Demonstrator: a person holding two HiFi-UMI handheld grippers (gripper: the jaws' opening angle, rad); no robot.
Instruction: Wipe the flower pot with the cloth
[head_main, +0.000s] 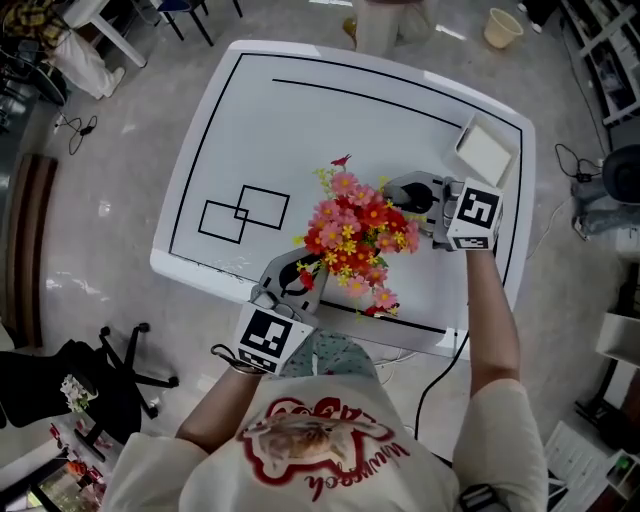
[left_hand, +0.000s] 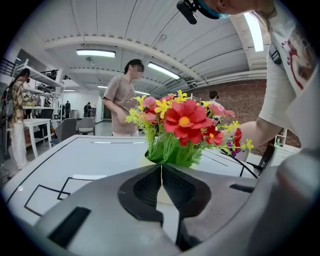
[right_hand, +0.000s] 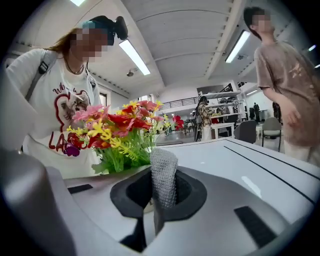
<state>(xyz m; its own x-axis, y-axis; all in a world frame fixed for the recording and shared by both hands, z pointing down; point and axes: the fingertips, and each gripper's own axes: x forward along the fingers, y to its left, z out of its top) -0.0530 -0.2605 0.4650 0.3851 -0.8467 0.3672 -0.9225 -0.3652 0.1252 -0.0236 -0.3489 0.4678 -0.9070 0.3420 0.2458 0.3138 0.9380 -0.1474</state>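
Left gripper (head_main: 298, 274) is clenched with nothing between its jaws (tips meet). It points away from the person, with the forearm tucked near the body. The pot (left_hand: 144, 160) sits on the table (head_main: 300, 130) just ahead of those jaws, and the flowers (head_main: 360, 240) rise above them. Right gripper (head_main: 398, 194) is grasping the cloth (right_hand: 163, 175), which sticks up between its jaws. The arm reaches out straight and the gripper is turned back toward the person, flowers just ahead and left of it. The pot is between both grippers.
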